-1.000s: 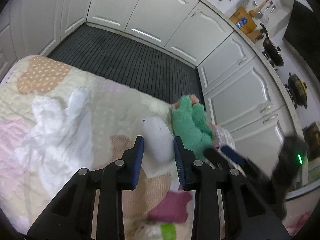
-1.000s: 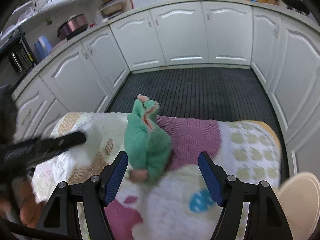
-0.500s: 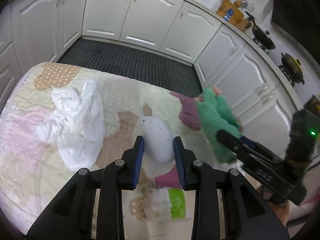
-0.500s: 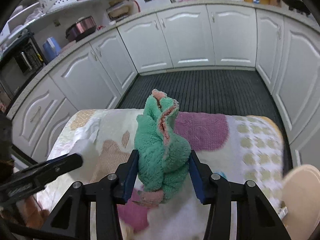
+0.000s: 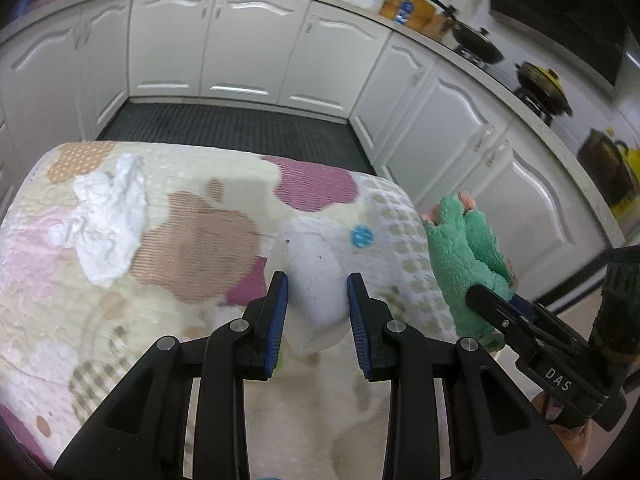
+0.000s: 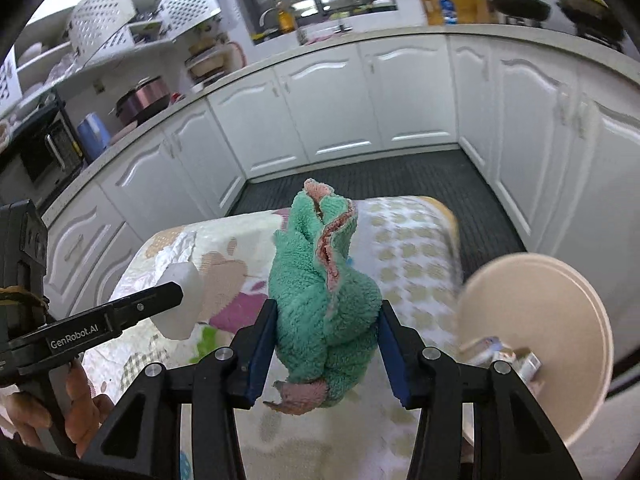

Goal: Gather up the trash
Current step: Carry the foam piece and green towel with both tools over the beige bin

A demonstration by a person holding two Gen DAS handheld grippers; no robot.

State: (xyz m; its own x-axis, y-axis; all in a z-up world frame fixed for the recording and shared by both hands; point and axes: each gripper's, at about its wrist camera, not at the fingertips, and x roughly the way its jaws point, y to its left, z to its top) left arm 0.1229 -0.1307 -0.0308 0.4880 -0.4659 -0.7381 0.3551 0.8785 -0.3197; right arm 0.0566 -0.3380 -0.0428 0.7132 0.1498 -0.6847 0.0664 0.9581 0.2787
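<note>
My left gripper [image 5: 317, 304] is shut on a crumpled white speckled paper piece [image 5: 316, 280], held above the patterned quilt-covered table [image 5: 200, 240]. From the right wrist view the same white piece [image 6: 180, 300] shows in the left gripper's fingers [image 6: 160, 294]. My right gripper [image 6: 326, 344] is shut on a green fluffy cloth with pink edging [image 6: 324, 292], lifted off the quilt. That cloth [image 5: 464, 256] also hangs at the right of the left wrist view. A crumpled white tissue [image 5: 108, 224] lies on the quilt's far left.
A beige round bin [image 6: 536, 344] with some trash inside stands at the right of the table. White kitchen cabinets [image 6: 360, 108] curve around a dark ribbed floor mat [image 5: 232, 128]. A hand [image 6: 76, 408] holds the left gripper's handle.
The right gripper closed on the green cloth and lifted it off the quilt. Both grippers pulled back from the table, the left still carrying the white piece.
</note>
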